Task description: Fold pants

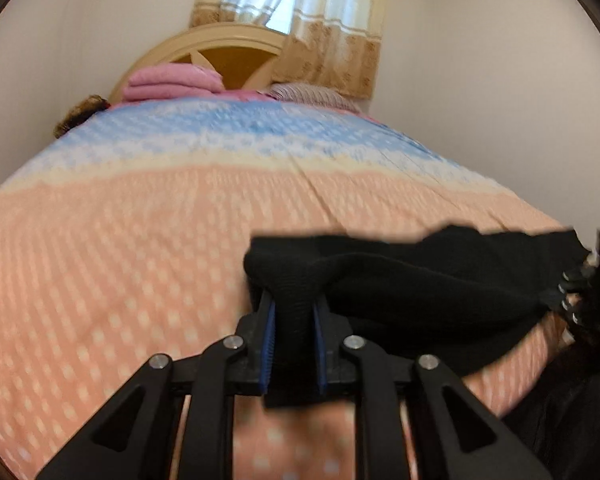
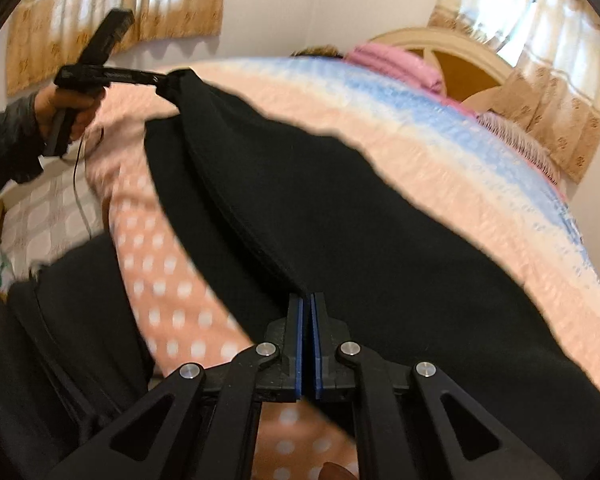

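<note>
Both grippers are clamped on the black pants (image 2: 340,208), left gripper (image 1: 294,312) and right gripper (image 2: 306,308), stretched over the bed's (image 1: 120,260) near edge.

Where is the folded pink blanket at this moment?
The pink blanket lies at the far end of the bed, against the headboard; it appears upper left in the left wrist view, upper right in the right wrist view.

Left gripper (image 1: 294,312) — pants (image 1: 420,272) pinched
</note>
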A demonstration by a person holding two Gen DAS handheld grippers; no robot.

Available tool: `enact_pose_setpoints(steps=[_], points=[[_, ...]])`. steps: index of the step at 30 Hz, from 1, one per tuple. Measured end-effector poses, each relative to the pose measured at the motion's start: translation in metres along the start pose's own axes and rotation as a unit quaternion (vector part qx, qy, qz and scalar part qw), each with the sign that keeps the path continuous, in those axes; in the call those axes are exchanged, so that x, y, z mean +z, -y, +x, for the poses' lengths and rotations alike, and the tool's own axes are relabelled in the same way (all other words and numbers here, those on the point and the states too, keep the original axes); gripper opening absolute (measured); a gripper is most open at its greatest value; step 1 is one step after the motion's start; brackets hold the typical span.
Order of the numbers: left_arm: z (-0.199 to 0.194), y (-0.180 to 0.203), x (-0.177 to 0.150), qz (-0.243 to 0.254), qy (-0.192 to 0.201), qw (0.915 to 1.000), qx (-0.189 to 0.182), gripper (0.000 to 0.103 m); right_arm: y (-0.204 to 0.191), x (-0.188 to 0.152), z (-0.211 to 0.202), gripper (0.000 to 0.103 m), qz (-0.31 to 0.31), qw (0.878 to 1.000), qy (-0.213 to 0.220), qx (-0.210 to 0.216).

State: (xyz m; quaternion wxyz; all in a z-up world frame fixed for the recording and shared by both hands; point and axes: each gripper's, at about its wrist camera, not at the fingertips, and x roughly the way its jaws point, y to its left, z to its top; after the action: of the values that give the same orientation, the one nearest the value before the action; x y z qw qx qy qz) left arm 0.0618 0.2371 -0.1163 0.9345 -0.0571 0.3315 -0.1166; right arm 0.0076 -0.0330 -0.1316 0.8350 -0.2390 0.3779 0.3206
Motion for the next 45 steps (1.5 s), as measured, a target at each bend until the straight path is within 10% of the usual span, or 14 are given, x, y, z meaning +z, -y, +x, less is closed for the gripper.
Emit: enact_pose_setpoints(steps=[4, 16, 20, 25, 31, 34, 39, 42, 45], points=[[-0.011, -0.001, -0.028, 0.001, -0.025, 0.9996, 0.010, 0.040, 0.009, 0.000, -0.001, 0.004, 0.016, 1.000, -0.009, 0.021], [-0.040, 0.034, 0.007, 0.004, 0.059, 0.9981, -0.016, 0.062, 0.032, -0.018, -0.027, 0.007, 0.066, 0.998, -0.016, -0.001], [-0.006, 0.054, 0.010, 0.023, 0.031, 0.9988, -0.029, 0.062, 0.070, -0.035, -0.057, 0.049, 0.144, 0.989, 0.007, -0.029], [0.021, 0.054, -0.002, 0.011, -0.013, 0.9997, -0.018, 0.062, 0.141, -0.076, -0.122, 0.052, 0.244, 0.960, 0.037, -0.132], [0.018, 0.050, -0.013, 0.006, -0.017, 0.9997, -0.016, 0.062, 0.263, -0.156, -0.204, 0.052, 0.414, 0.868, 0.055, -0.268], [0.018, 0.051, -0.013, 0.006, -0.018, 0.9997, -0.013, 0.062, 0.315, -0.187, -0.211, 0.052, 0.481, 0.833, 0.048, -0.269], [0.020, 0.051, -0.015, -0.002, -0.014, 0.9998, -0.012, 0.062, 0.345, -0.205, -0.191, 0.052, 0.521, 0.827, 0.067, -0.199], [0.017, 0.049, -0.017, -0.001, -0.014, 0.9998, -0.012, 0.062, 0.344, -0.202, -0.183, 0.019, 0.512, 0.832, 0.063, -0.203], [0.016, 0.047, -0.016, -0.004, -0.014, 0.9998, -0.011, 0.062, 0.347, -0.204, -0.182, 0.009, 0.506, 0.833, 0.055, -0.214]])
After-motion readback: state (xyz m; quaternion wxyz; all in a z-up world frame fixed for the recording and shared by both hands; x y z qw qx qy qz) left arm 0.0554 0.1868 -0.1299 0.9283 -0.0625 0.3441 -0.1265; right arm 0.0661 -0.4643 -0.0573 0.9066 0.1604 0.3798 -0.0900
